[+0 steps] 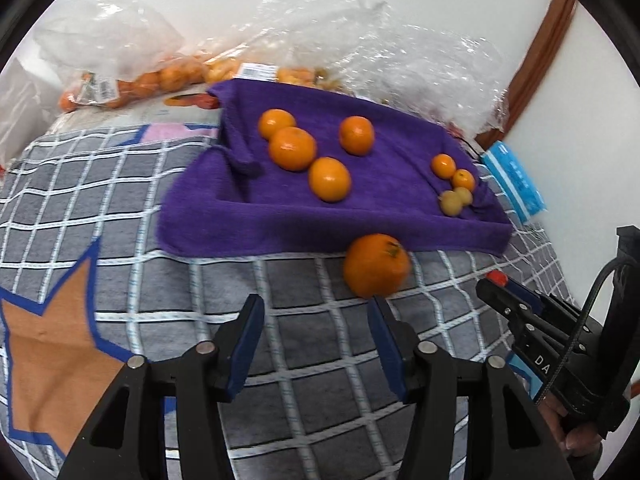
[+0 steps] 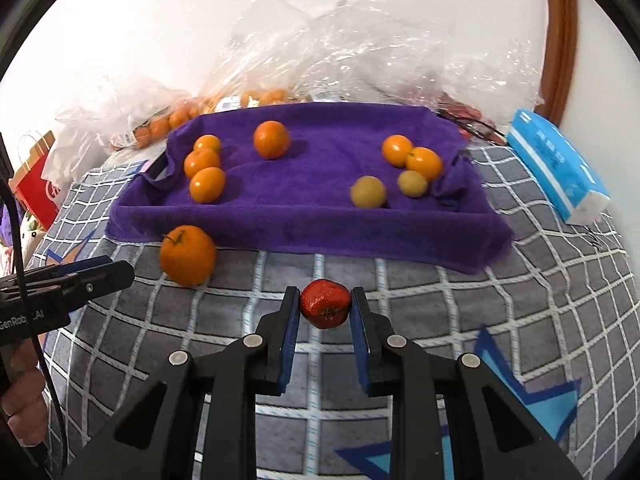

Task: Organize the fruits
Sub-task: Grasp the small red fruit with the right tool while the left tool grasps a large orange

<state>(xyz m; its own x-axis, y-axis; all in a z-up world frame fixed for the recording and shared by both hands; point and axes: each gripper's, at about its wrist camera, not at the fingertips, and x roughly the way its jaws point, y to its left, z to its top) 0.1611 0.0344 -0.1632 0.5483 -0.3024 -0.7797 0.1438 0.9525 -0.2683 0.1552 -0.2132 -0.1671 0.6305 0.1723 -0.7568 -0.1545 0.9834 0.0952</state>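
A grey checked bedcover (image 2: 400, 280) carries a purple towel (image 2: 304, 216) holding oranges. A large orange (image 1: 376, 266) lies at its near edge. Left tongs (image 1: 316, 312) gape empty; right tongs (image 2: 325, 300) clamp a red fruit (image 2: 325, 309).

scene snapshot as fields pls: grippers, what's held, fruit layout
left gripper: open, empty, just short of the large orange
right gripper: shut on red fruit
large orange: on checked cover, at towel's front edge, off the towel
purple towel: four oranges left, small orange and yellowish fruits right
behind towel: clear bags of fruit
blue packet: right of towel
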